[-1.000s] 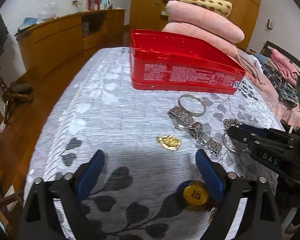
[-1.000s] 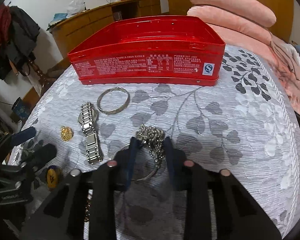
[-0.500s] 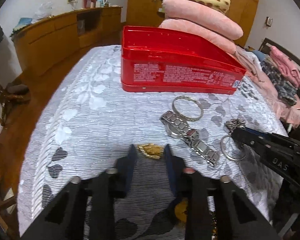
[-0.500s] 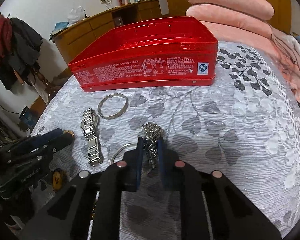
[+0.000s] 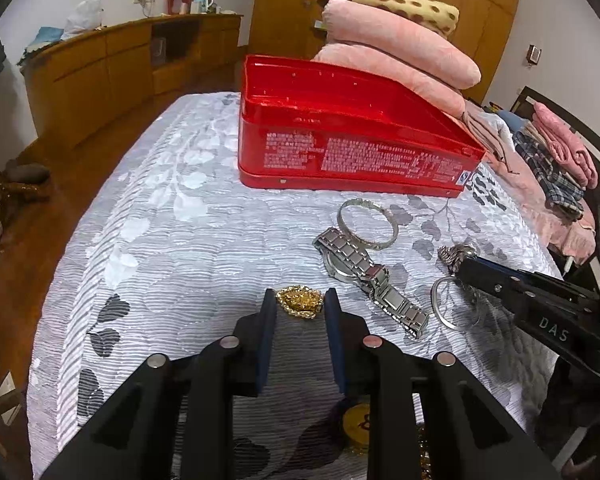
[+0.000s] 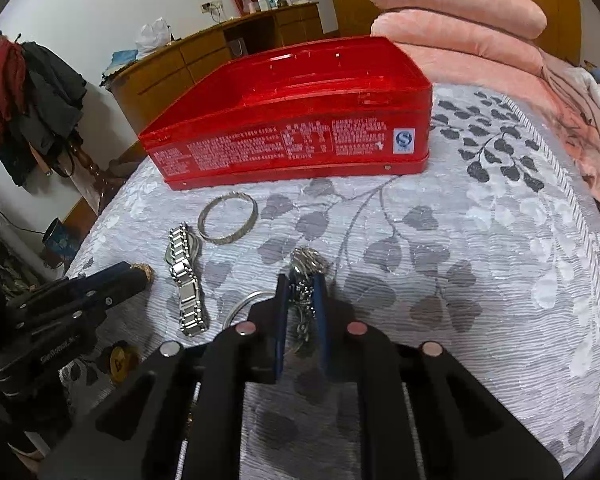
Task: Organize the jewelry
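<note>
On the bedspread [image 5: 172,240], from left to right: the left tool [image 5: 300,304], its two blue pads pressed against the sides of a gold brooch [image 5: 300,301] that rests on the cloth; a steel watch [image 5: 364,276], lying flat just in front of a silver bangle [image 5: 367,224]; a thin ring [image 5: 446,306]; and the right tool [image 6: 303,286], nearly together and clamped on a silver chain [image 6: 306,264], whose bunched end lies on the cloth beyond the tips. An open red tin [image 5: 340,140] stands behind the jewelry. A gold disc [image 5: 358,424] lies under the left tool.
</note>
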`<state>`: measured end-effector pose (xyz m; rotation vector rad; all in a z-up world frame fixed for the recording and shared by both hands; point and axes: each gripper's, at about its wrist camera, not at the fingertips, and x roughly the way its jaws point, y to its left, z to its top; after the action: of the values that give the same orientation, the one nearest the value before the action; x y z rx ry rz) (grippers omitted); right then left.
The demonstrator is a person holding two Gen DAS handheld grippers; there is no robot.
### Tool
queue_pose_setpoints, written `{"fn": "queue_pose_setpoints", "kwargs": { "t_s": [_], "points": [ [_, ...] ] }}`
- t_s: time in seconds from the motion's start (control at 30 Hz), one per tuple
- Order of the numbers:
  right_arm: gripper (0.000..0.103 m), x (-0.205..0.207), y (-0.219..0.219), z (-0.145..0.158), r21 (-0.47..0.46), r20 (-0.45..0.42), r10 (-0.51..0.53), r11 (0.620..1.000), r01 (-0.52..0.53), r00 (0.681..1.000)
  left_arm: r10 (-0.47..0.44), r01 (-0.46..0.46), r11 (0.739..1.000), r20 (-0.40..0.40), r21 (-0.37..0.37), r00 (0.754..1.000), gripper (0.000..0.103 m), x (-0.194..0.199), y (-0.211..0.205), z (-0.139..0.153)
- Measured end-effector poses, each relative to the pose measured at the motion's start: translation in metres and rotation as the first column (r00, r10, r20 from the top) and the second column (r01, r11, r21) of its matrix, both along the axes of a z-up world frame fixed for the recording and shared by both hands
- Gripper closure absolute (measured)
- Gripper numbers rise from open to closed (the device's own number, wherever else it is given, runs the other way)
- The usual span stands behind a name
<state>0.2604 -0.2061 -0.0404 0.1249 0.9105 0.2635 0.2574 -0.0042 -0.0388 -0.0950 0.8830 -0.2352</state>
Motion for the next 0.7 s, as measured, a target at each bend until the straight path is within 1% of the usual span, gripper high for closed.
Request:
{"fn": "queue_pose_setpoints", "kwargs": {
  "t_s": [0.13, 0.23, 0.4, 0.5, 0.63, 0.67, 0.7],
  "points": [
    [0.095, -0.007, -0.007, 0.011, 0.036, 0.030, -0.002, 0.999, 0.001, 1.000, 0.003, -0.003, 1.000, 0.016, -0.013, 1.000, 0.079, -0.002, 0.002, 0.006],
    [0.095, -0.010, -0.015, 0.021, 0.070, 0.048, -0.008, 0.998, 0.004, 0.999, 0.001, 0.000, 1.000, 0.025, -0.025, 1.000, 0.079, -0.004, 0.003, 0.010],
    [0.095, -0.017, -0.023, 0.034, 0.098, 0.070, -0.011, 0.995, 0.004, 0.997, -0.005, 0.007, 0.999, 0.041, -0.034, 0.999, 0.079, -0.006, 0.001, 0.017],
    [0.095, -0.018, -0.022, 0.035, 0.087, 0.068, -0.014, 0.996, 0.008, 0.998, -0.009, 0.010, 0.999, 0.047, -0.034, 0.999, 0.079, -0.008, 0.001, 0.019],
    [0.095, -0.021, -0.025, 0.030, 0.080, 0.051, -0.028, 0.997, 0.024, 0.998, -0.007, 0.009, 0.999, 0.044, -0.031, 0.999, 0.079, -0.009, 0.000, 0.019],
    [0.095, -0.020, -0.026, 0.029, 0.062, 0.042, -0.036, 0.998, 0.033, 0.998, -0.007, 0.009, 0.999, 0.040, -0.031, 0.999, 0.079, -0.009, 0.000, 0.018],
    [0.092, -0.019, -0.026, 0.026, 0.031, 0.029, -0.040, 0.999, 0.039, 0.999, -0.007, 0.008, 0.999, 0.036, -0.031, 0.999, 0.079, -0.009, 0.000, 0.017]
  ]
}}
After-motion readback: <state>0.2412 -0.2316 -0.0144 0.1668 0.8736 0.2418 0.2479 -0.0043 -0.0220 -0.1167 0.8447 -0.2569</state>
